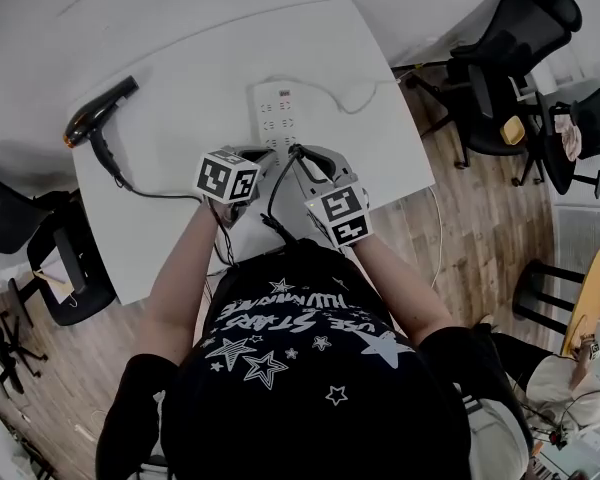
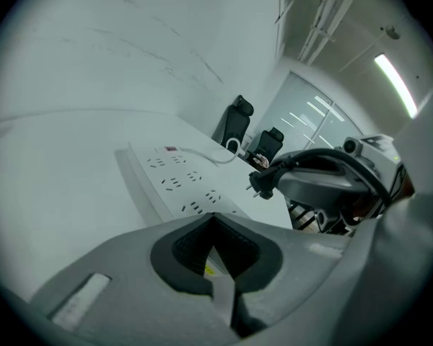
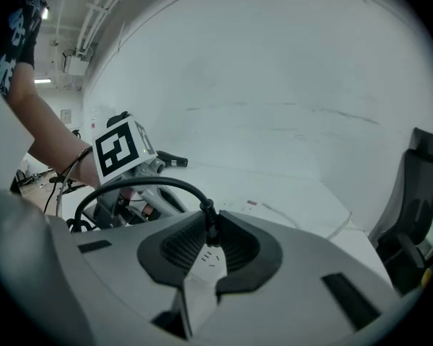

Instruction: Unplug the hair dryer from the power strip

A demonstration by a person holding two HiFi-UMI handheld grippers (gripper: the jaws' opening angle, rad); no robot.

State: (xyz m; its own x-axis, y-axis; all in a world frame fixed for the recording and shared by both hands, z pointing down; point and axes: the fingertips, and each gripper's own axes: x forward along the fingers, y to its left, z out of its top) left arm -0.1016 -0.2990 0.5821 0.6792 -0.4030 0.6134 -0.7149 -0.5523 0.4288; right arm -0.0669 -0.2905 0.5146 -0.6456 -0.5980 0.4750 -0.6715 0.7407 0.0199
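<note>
Hair dryer lies at the far left corner of the white table, well apart from the power strip. Its cord trails toward the left gripper and right gripper, both at the strip's near end.

In the left gripper view, the left gripper's jaws are pressed together, empty, over the strip. The plug shows bare prongs, clear of the sockets.

In the right gripper view, the right gripper is clamped on the plug, above the strip.
</note>
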